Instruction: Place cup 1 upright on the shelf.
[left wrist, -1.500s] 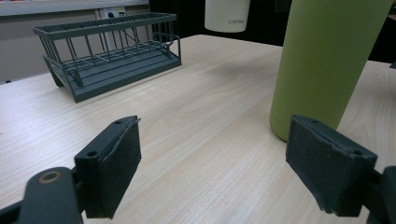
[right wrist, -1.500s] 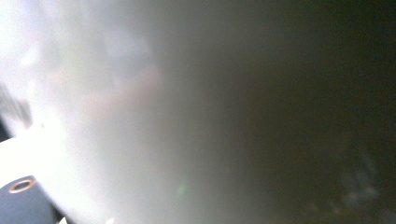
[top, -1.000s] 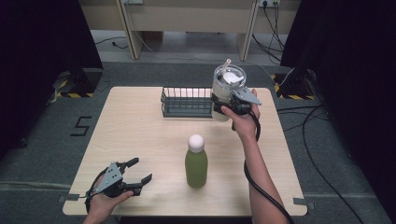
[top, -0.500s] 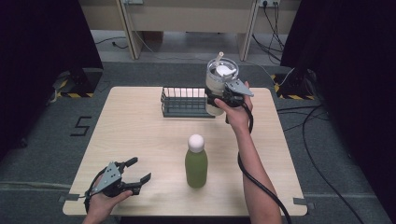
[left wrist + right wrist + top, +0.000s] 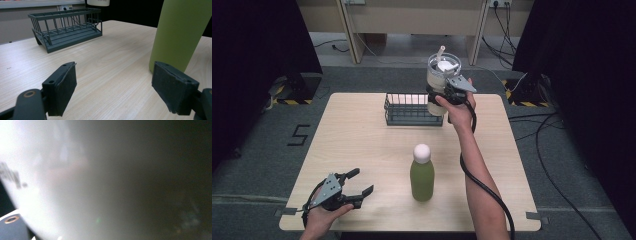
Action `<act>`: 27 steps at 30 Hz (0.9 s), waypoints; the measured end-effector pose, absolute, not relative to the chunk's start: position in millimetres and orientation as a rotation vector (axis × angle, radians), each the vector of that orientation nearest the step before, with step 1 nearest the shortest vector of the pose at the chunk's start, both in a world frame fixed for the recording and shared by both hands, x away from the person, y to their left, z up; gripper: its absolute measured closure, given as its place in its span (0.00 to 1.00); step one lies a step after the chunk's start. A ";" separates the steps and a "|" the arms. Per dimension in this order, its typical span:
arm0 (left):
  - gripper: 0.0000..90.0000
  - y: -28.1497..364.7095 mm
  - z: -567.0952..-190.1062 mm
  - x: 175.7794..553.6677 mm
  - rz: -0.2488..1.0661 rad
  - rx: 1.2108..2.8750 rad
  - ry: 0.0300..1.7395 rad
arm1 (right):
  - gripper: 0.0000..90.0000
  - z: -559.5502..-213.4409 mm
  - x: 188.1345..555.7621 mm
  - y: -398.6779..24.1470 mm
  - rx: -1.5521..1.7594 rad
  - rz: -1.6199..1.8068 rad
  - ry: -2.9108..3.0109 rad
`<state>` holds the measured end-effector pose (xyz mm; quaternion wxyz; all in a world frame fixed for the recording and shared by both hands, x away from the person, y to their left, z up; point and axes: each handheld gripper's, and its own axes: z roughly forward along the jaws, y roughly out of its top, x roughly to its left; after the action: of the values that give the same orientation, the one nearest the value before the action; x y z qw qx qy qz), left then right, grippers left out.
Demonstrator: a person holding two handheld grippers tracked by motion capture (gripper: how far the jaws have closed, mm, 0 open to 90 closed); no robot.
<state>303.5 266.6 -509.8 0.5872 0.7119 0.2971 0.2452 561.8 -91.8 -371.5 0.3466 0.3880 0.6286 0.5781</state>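
Hovering above the dark wire basket (image 5: 413, 110), 1 translucent white lidded tumbler with straw (image 5: 442, 82), apparently rigid, smooth, slippery, was clamped mid-body by the right gripper (image 5: 446, 96); left gripper (image 5: 357, 184) jaws, empty, were narrowing.

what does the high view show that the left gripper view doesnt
High view alone: the right gripper raised over the basket's right end, shut on a white cup with a straw, the person's forearms, the green bottle's white cap, the whole table and the floor around it.

Left gripper view alone: the inner pads of the left gripper, its jaws apart with nothing between them, having just been closing a little.

Both: the dark wire basket, the green bottle and the wooden tabletop.
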 end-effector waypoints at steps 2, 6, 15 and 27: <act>0.21 267.1 -509.6 303.6 0.572 1.657 0.693 | 0.10 -370.2 565.5 -88.8 1.008 1.503 1.633; 0.21 267.9 -509.6 303.5 0.575 1.657 0.693 | 0.10 -368.2 574.5 -81.6 1.012 1.499 1.638; 0.22 267.8 -509.4 303.4 0.582 1.659 0.693 | 0.10 -367.4 588.4 -71.3 1.022 1.500 1.644; 0.22 267.9 -509.2 304.0 0.582 1.657 0.691 | 0.10 -368.3 604.5 -68.5 1.055 1.498 1.612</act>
<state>304.0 267.9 -509.2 0.5868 0.7109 0.2965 0.2497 604.5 -68.5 -368.3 0.3435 0.4059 0.6205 0.5764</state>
